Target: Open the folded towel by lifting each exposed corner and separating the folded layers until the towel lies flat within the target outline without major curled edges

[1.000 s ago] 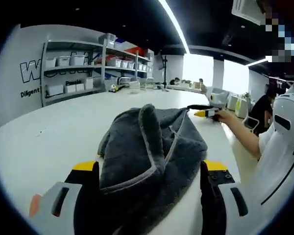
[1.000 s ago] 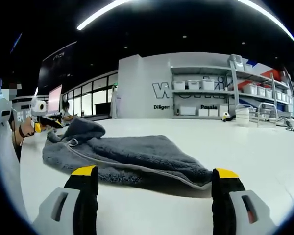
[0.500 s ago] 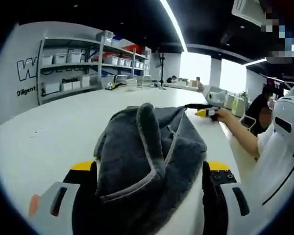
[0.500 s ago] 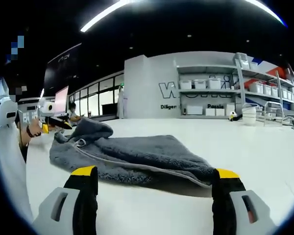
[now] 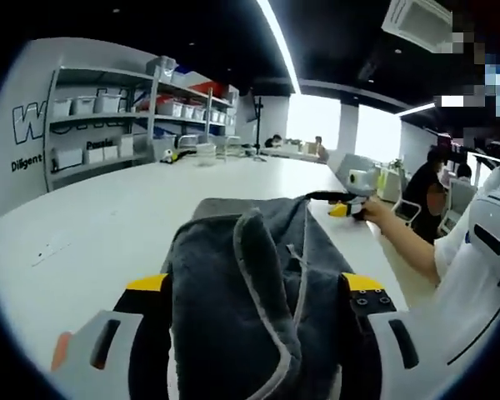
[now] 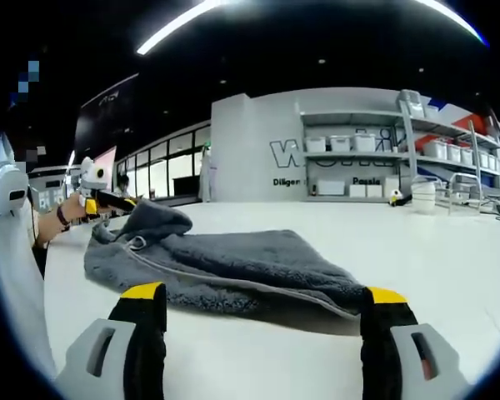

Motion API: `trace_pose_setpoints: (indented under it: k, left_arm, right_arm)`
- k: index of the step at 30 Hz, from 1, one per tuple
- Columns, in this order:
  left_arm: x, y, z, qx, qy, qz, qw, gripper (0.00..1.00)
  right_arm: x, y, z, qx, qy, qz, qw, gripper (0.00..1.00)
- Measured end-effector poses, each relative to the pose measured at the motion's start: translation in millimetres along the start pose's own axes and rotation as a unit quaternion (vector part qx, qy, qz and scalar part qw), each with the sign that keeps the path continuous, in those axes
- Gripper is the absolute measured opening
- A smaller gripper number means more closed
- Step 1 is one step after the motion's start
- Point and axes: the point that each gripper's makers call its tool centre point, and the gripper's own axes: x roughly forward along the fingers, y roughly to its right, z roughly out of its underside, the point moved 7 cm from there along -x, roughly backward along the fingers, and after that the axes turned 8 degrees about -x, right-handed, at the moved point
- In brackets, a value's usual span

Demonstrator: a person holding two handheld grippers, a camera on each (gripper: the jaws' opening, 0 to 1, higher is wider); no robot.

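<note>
Left gripper (image 5: 258,287): low over the white desk (image 5: 92,233), yellow-tipped fingers (image 5: 147,283) spread wide; whether they grip the cloth bunched between them I cannot tell.
Right gripper (image 6: 267,296): level near the desk, fingers (image 6: 387,297) wide apart, touching nothing.
Dark grey fluffy towel (image 6: 233,267): rumpled on the desk, one end raised at the left gripper.
Wall lettering (image 6: 285,153): large "W…", below it "Diliger…", partly hidden.

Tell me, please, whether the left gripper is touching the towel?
Touching. In the right gripper view, the left gripper holds up a raised fold of the towel; in the left gripper view, cloth lies between its jaws.
</note>
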Motion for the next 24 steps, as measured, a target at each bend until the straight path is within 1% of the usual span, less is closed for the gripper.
trace_pose_setpoints:
  k: [5,8,12,16,19,24]
  left_arm:
    - [14,-9.9,-4.4,0.003,-0.003,0.021,0.9998,0.72]
    - [23,-15.6,-6.7,-0.010,-0.008,0.024,0.9996,0.71]
    - [31,-17.0,-11.1,-0.017,-0.006,0.042,0.9990,0.64]
    - [38,-18.4,-14.9,-0.022,-0.001,0.053,0.9984,0.58]
    - [44,-19.0,-14.4,-0.021,-0.005,0.061,0.9979,0.51]
    - [52,-22.2,-10.9,-0.028,-0.012,0.071,0.9970,0.45]
  right_arm:
    - [0,0,-0.3,0.002,0.001,0.000,1.0000,0.99]
    - [0,0,-0.1,0.001,0.000,0.001,1.0000,0.99]
    - [0,1,0.3,0.002,0.000,0.001,1.0000,0.99]
    - [-1,1,0.6,0.002,-0.001,0.001,1.0000,0.99]
    - [-1,2,1.0,0.001,-0.002,0.002,1.0000,0.99]
    - [-1,2,1.1,0.001,-0.002,0.003,1.0000,0.98]
